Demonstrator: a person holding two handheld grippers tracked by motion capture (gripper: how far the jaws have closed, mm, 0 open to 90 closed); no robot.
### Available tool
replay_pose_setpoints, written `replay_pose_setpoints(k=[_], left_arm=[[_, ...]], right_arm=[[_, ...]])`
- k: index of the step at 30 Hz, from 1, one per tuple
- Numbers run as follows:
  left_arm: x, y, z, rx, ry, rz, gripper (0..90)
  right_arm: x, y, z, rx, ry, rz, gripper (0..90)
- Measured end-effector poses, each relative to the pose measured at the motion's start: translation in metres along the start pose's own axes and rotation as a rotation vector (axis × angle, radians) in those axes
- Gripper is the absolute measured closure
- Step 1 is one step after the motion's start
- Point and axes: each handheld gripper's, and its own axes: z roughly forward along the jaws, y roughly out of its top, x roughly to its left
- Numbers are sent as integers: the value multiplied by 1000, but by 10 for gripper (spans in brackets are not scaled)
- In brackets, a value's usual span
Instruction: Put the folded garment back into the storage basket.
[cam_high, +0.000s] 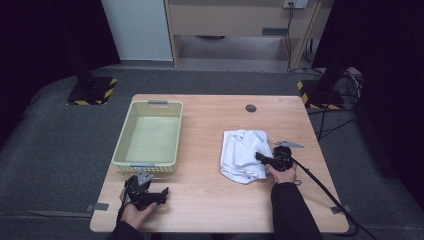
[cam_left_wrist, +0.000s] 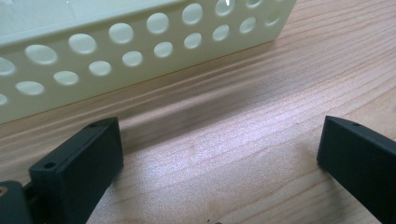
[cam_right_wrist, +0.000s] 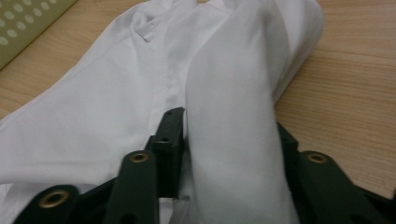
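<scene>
In the right gripper view, one of the right gripper's fingers (cam_right_wrist: 170, 140) is partly covered by a fold of white cloth (cam_right_wrist: 233, 121); the other finger is hidden behind that fold, toward 3 o'clock. The cloth is cut off at the top and left edges.

In the left gripper view, the perforated basket (cam_left_wrist: 140, 51) is cropped at the top and left, and its inside cannot be made out. Both fingers (cam_left_wrist: 79, 168) are clipped by the frame.

In the high view, a small dark round mark (cam_high: 251, 108) on the counter (cam_high: 210, 190) toward 12 o'clock is too small to identify, and the person's forearms are cut off at 6 o'clock.
</scene>
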Motion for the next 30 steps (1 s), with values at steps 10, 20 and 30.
replay_pose_setpoints(k=[10, 20, 30], left_arm=[[0, 0, 0, 0, 0, 0, 0], [0, 0, 0, 0, 0, 0, 0], [0, 0, 0, 0, 0, 0, 0]], right_arm=[[8, 4, -4, 8, -59, 3, 716], [26, 29, -24, -51, -53, -24, 727], [52, 62, -44, -109, -41, -103, 728]])
